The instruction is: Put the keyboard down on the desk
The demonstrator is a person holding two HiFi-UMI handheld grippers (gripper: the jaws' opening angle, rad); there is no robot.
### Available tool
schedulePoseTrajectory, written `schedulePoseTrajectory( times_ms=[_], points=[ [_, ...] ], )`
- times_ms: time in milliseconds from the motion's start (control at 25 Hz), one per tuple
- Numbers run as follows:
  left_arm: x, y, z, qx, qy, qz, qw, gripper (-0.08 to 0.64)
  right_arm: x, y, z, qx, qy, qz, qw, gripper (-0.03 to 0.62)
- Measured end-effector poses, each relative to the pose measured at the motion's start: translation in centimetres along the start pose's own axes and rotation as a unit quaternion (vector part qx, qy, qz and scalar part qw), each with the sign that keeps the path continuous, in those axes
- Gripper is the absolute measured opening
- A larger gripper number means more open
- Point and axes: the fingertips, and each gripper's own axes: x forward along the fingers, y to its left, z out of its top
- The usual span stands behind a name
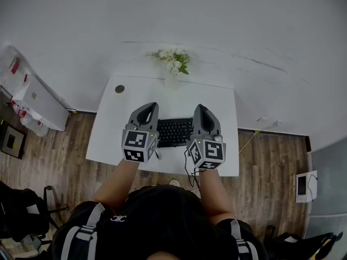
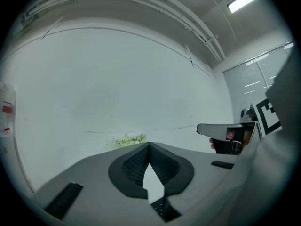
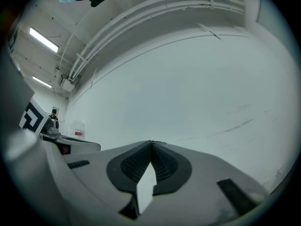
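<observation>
The keyboard [image 1: 174,131] is lying flat on the bench [image 1: 116,134] between the left claw [image 1: 146,109] and right claw [image 1: 202,109], both sitting closed and empty. It's looking light, stiff and slick-edged, so gripping its short ends seems safest.

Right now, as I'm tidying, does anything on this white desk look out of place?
Only a thin dark cable hangs loose over the white desk's front edge, near the black keyboard. Nothing else stands out.
</observation>
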Motion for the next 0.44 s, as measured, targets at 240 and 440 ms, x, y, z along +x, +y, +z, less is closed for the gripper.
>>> schedulePoseTrajectory(
  times_ms=[240,440],
  points=[
    [-0.12,-0.27,-0.24,-0.004,0.002,-0.001,1.0,0.0,-0.11,-0.07,-0.68,-0.002,0.011,0.001,1.0,0.003],
    [-0.01,-0.23,-0.33,-0.008,0.005,-0.005,0.9999,0.0,0.16,-0.05,-0.89,0.001,0.014,0.002,1.0,0.002]
  ],
)
